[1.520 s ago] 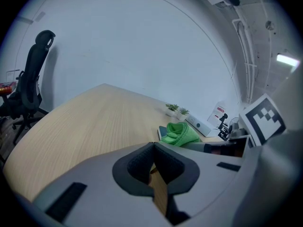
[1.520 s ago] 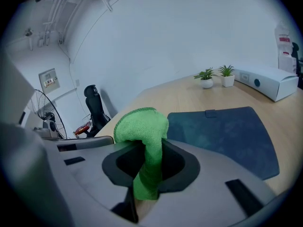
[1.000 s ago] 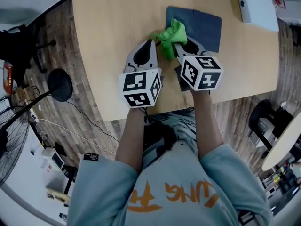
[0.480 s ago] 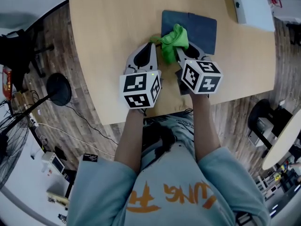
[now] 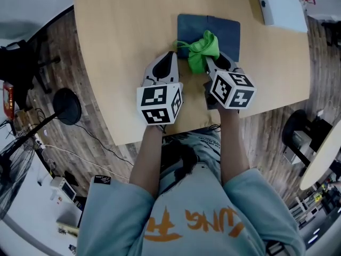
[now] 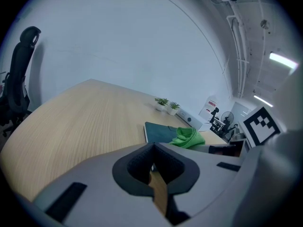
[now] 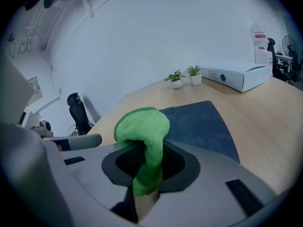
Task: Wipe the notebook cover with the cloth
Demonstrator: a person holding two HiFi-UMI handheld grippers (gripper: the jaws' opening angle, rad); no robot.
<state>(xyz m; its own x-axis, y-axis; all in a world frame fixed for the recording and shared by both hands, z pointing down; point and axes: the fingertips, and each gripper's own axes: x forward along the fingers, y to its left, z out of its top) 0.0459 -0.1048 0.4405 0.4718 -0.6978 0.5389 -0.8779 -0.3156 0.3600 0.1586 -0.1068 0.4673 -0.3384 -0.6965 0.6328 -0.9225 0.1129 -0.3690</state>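
A dark blue notebook (image 5: pixel 213 28) lies flat on the wooden table (image 5: pixel 117 41), seen also in the left gripper view (image 6: pixel 158 132) and the right gripper view (image 7: pixel 201 122). My right gripper (image 5: pixel 206 59) (image 7: pixel 147 148) is shut on a green cloth (image 5: pixel 201 48) (image 7: pixel 142 126). The cloth bunches up over the notebook's near edge; whether it touches the cover I cannot tell. The left gripper (image 5: pixel 171 55) (image 6: pixel 152 148) is shut on nothing, just left of the notebook's near corner. From there the cloth (image 6: pixel 188 137) shows to its right.
A white box (image 5: pixel 279 1) (image 7: pixel 241 74) sits at the table's far right, with two small potted plants (image 7: pixel 182 77) (image 6: pixel 166 103) beside it. The table's front edge (image 5: pixel 176 132) runs just behind both marker cubes. An office chair (image 6: pixel 19 79) stands at the left.
The right gripper has carried the cloth rightward, from the notebook's left edge to over its near middle. The left gripper has hardly moved.
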